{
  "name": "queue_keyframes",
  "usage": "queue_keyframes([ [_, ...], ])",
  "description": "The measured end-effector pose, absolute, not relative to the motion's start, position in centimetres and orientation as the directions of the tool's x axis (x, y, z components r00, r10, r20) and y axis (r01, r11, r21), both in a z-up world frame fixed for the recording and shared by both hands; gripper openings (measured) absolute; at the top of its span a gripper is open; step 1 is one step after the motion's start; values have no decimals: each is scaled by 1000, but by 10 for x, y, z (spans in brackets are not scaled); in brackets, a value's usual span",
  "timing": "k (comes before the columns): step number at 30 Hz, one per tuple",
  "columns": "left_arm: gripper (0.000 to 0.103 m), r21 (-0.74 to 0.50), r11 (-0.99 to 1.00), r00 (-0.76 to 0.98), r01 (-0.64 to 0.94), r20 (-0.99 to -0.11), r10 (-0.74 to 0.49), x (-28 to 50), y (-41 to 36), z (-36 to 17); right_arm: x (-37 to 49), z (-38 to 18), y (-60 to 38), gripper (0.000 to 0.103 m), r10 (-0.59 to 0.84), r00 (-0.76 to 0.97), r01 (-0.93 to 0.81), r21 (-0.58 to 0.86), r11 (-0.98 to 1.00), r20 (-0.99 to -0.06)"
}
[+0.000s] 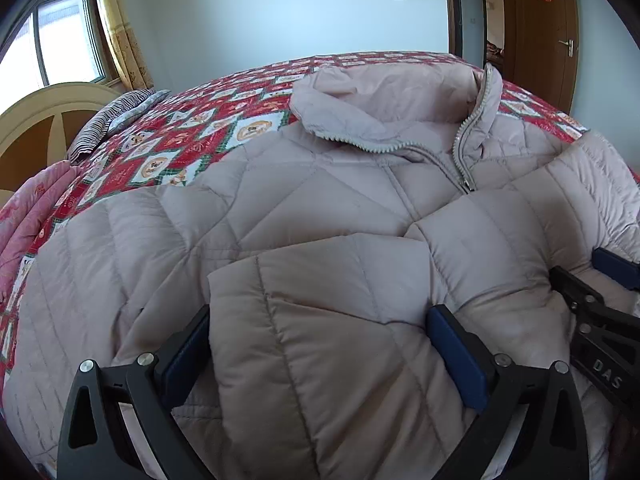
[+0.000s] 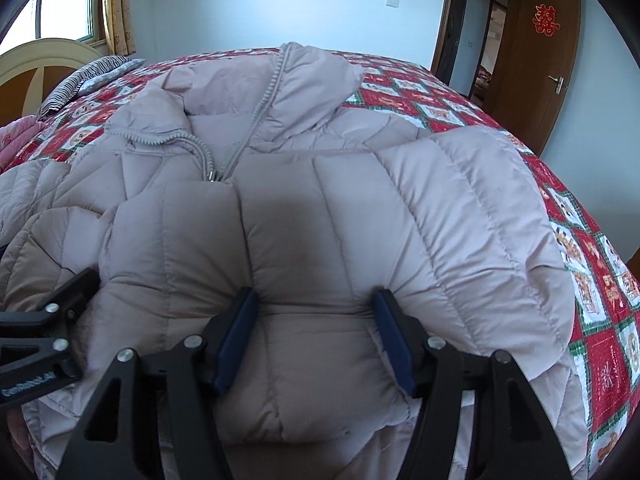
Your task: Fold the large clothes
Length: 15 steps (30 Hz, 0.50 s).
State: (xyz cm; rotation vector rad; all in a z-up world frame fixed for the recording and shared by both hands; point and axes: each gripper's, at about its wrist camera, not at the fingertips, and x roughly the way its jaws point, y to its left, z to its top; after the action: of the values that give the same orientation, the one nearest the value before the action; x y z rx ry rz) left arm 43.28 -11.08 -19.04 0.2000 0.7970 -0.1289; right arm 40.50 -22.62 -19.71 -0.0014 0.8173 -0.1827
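A pale pink quilted puffer jacket (image 1: pixel 320 184) lies front-up across a bed, its collar (image 1: pixel 360 100) toward the far edge and its zipper (image 1: pixel 460 152) partly open at the neck. Both sleeves are folded in over the chest, soft and puffy with stitched channels. The left gripper (image 1: pixel 320 344) straddles one sleeve cuff, jaws spread wide with the padded fabric bulging between them; the right gripper (image 2: pixel 316 336) likewise brackets the other sleeve, jaws apart. The red patchwork bedspread (image 2: pixel 592 280) shows bare beyond the jacket's right edge and far side. A striped pillow (image 1: pixel 116 120) sits by the headboard (image 1: pixel 44 120).
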Motion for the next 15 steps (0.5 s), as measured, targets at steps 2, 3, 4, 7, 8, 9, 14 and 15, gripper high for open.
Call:
queue_keyframes([
  [2,102,142,974,717,174,-697,-27,424,-103,-179,405,-197,-227,65,-158,672,161,-66,985,-724],
  [3,102,148,976,731,161,-683,-17,418,-97,-172,404,-197,-227,65,-155,673,161,-61,985,-724],
  [4,102,156,978,748,141,-664,-3,411,-86,-163,404,-197,-228,65,-152,674,161,-57,985,-723],
  [7,102,176,980,778,94,-628,38,393,-44,-144,403,-197,-226,65,-157,675,163,-62,985,-721],
  [8,102,187,980,781,70,-622,63,388,-29,-140,403,-197,-226,65,-159,675,164,-63,984,-721],
  [9,102,196,980,782,35,-616,95,380,-4,-135,403,-197,-225,65,-160,675,164,-65,984,-720],
  [14,102,236,958,745,-163,-607,277,347,112,-130,403,-197,-225,66,-165,678,166,-70,984,-717],
  [15,102,228,948,727,-221,-609,316,338,144,-129,403,-197,-225,66,-168,678,166,-73,983,-716],
])
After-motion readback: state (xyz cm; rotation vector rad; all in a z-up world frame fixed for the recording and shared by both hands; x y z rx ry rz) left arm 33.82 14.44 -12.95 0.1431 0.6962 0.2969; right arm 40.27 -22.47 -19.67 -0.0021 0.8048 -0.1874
